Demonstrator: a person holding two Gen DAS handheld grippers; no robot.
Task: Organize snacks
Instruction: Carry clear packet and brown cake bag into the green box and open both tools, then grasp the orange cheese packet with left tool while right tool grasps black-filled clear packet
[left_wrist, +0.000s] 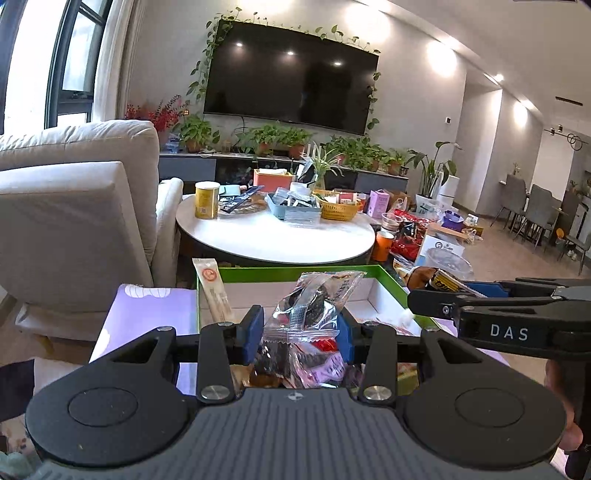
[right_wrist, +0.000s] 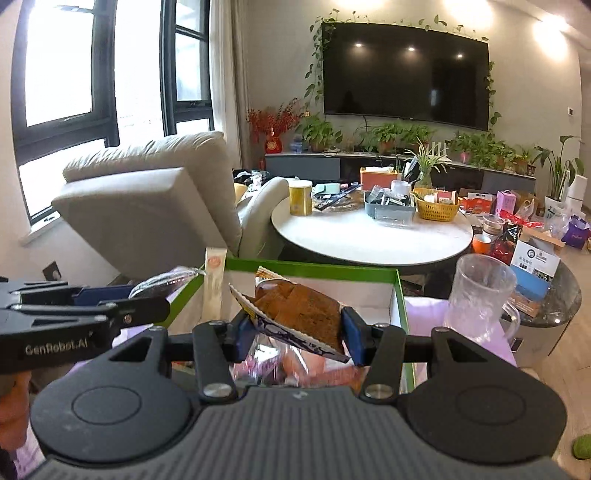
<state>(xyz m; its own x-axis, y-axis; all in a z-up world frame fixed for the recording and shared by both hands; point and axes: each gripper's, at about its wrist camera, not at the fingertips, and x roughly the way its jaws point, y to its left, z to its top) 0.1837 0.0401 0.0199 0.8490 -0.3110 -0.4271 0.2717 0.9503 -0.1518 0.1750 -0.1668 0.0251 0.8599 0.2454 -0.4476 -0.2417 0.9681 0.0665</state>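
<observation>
My left gripper (left_wrist: 301, 332) is shut on a clear plastic snack packet (left_wrist: 314, 299) with dark contents, held above the green-rimmed white box (left_wrist: 280, 271). My right gripper (right_wrist: 295, 328) is shut on a brown snack packet (right_wrist: 295, 310) with a serrated edge, held over the same box (right_wrist: 314, 266). The right gripper (left_wrist: 436, 295) reaches in from the right in the left wrist view, and the left gripper (right_wrist: 147, 299) reaches in from the left in the right wrist view. More wrapped snacks (left_wrist: 317, 365) lie in the box below. A long beige packet (left_wrist: 214, 291) leans on the box's left wall.
The box sits on a purple surface (left_wrist: 147, 317). A clear glass mug (right_wrist: 480, 295) stands to its right. Behind is a round white table (left_wrist: 273, 232) with a yellow can (left_wrist: 207, 201), grey tray and yellow basket. A beige armchair (left_wrist: 74, 199) is at left.
</observation>
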